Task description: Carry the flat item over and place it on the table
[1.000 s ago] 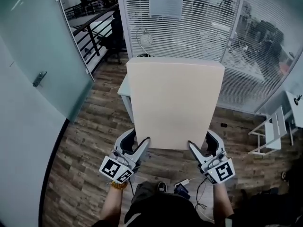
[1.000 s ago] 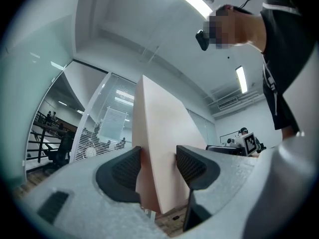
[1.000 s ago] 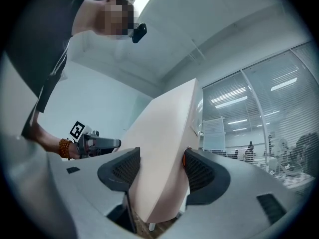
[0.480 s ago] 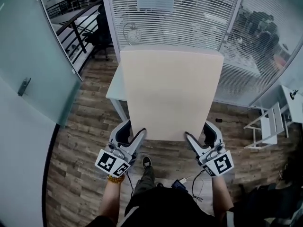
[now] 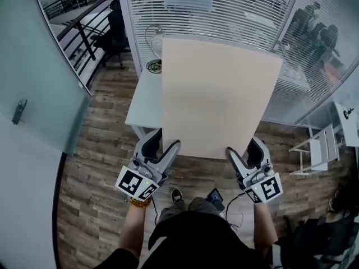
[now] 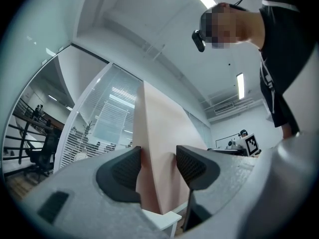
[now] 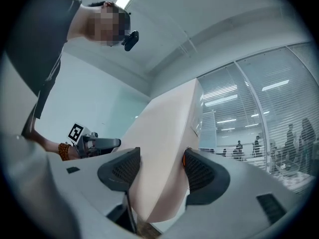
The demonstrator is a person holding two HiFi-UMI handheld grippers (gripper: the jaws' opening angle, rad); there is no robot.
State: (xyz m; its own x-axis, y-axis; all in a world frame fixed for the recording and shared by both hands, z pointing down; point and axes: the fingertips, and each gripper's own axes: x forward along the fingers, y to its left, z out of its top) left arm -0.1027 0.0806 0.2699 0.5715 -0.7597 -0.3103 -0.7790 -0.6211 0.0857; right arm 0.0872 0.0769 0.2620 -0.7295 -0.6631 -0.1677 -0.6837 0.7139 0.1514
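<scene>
A large flat cream board (image 5: 219, 97) is held level in front of me, tilted a little to the right. My left gripper (image 5: 166, 148) is shut on the board's near left corner, and my right gripper (image 5: 238, 152) is shut on its near right corner. In the left gripper view the board (image 6: 158, 148) stands edge-on between the two dark pads (image 6: 122, 171). In the right gripper view the board (image 7: 162, 148) is likewise pinched between the pads (image 7: 199, 172). A white table (image 5: 143, 100) shows under the board's left side; most of it is hidden.
A frosted glass door (image 5: 33, 88) stands at the left. Glass walls with white blinds (image 5: 224, 10) run behind the table. A small round fan (image 5: 154, 37) sits at the table's far left. A white chair (image 5: 320, 150) is at the right. Wood floor lies below.
I have stepped closer to the table. The board has shifted right and turned slightly clockwise, now covering more of the tabletop. Both grippers keep their hold.
</scene>
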